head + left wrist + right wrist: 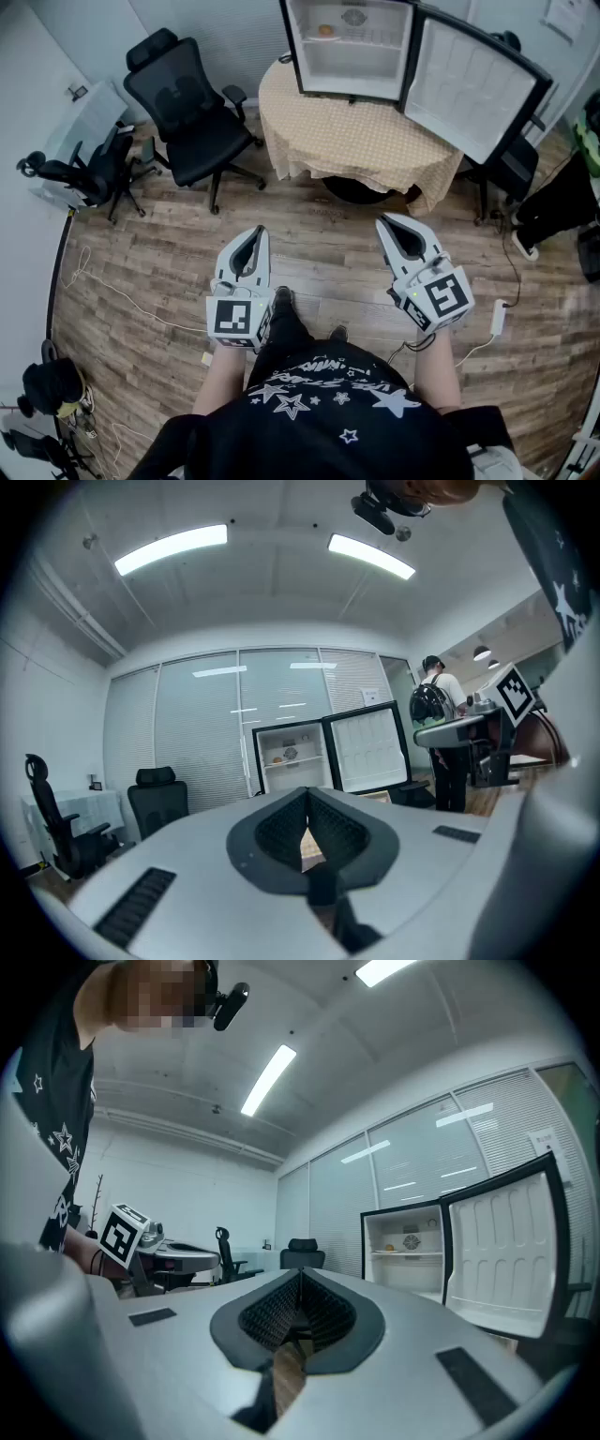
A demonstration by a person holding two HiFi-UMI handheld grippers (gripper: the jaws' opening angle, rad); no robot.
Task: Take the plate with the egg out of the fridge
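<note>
2 pairs of jaws are pressed together, nothing between them. The left gripper (254, 234) and right gripper (390, 225) hang well short of the fridge (352, 67), over the wooden floor (323, 239). The plate with the egg (325, 31) sits on the fridge's upper shelf, left side; the fridge door (473, 84) stands open.

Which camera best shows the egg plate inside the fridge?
The head view: the plate with the egg sits on the upper shelf of the open fridge, largest and clearest there. Both gripper views show it only as a tiny distant speck.
</note>
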